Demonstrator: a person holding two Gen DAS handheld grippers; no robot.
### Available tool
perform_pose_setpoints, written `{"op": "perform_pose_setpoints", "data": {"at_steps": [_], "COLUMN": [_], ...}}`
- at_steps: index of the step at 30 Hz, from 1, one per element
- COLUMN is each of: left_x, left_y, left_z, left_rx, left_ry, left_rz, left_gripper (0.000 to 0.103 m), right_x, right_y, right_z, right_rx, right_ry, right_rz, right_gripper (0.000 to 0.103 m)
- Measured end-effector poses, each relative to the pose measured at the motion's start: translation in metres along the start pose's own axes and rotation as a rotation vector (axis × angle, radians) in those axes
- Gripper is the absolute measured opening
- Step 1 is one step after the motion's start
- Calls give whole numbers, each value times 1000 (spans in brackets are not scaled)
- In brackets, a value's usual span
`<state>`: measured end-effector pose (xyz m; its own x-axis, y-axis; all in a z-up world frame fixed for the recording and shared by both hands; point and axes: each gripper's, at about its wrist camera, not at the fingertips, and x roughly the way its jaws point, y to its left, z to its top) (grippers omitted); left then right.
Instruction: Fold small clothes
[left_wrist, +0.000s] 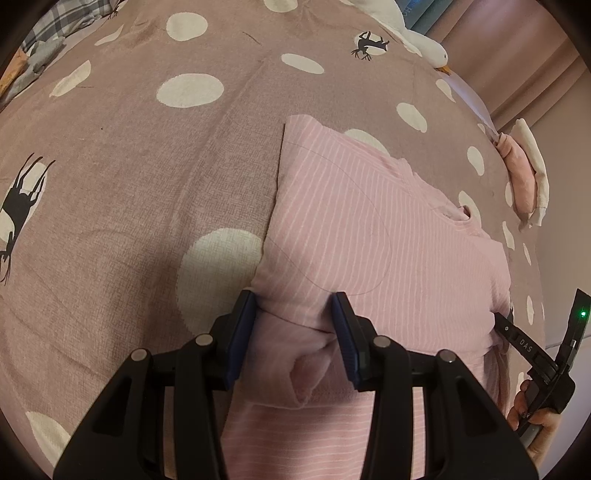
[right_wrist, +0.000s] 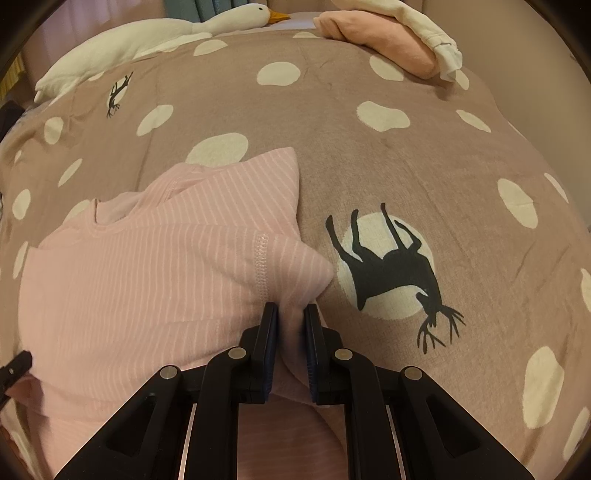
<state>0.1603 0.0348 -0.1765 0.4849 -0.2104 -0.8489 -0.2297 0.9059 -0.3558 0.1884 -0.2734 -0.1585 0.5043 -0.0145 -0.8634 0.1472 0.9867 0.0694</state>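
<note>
- A pink striped garment (left_wrist: 369, 229) is spread on a bed covered by a brown bedspread (left_wrist: 129, 166) with white dots and black deer.
- The garment is already partly folded: one flap is laid over the body, and its far corner points away from both cameras.
- The left gripper (left_wrist: 293, 317) is closed on a bunched fold at the near edge of the garment; the cloth is seen pressed between the two blue pads, which stand rather apart because the bunch is thick.
- The right gripper (right_wrist: 291, 317) is closed on the other near corner, beside a stitched hem; here the pads are almost together, with only a thin layer of cloth between them.
- Both grippers are placed on the near edge, one at each end, and the rest of the garment lies ahead of them, toward the far side of the bed.
- The held edge runs across from one gripper to the other, so it is judged that the coming fold must carry this edge forward, over the body.
- Neither hand is nearer to the far edge; the edge should be kept level by both.
- A folded stack of clothes (right_wrist: 399, 40) and a plush goose (right_wrist: 155, 33) lie well apart, at the far side.
</note>
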Motion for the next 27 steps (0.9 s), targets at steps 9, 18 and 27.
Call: {"op": "perform_pose_setpoints", "data": {"at_steps": [9, 18, 27], "left_x": [-35, -97, -98], "left_y": [1, 12, 26], "left_z": [-22, -65, -112], "left_rx": [8, 45, 39], "left_ry": [-3, -94, -28], "left_rz": [34, -13, -42], "left_gripper": [49, 83, 83], "right_x": [-31, -118, -136], "right_y": [-11, -47, -76], "right_z": [-7, -47, -110], "right_rx": [-13, -22, -36], "right_ry": [-81, -200, -141], "right_rz": [4, 163, 208], "right_gripper": [48, 74, 77]}}
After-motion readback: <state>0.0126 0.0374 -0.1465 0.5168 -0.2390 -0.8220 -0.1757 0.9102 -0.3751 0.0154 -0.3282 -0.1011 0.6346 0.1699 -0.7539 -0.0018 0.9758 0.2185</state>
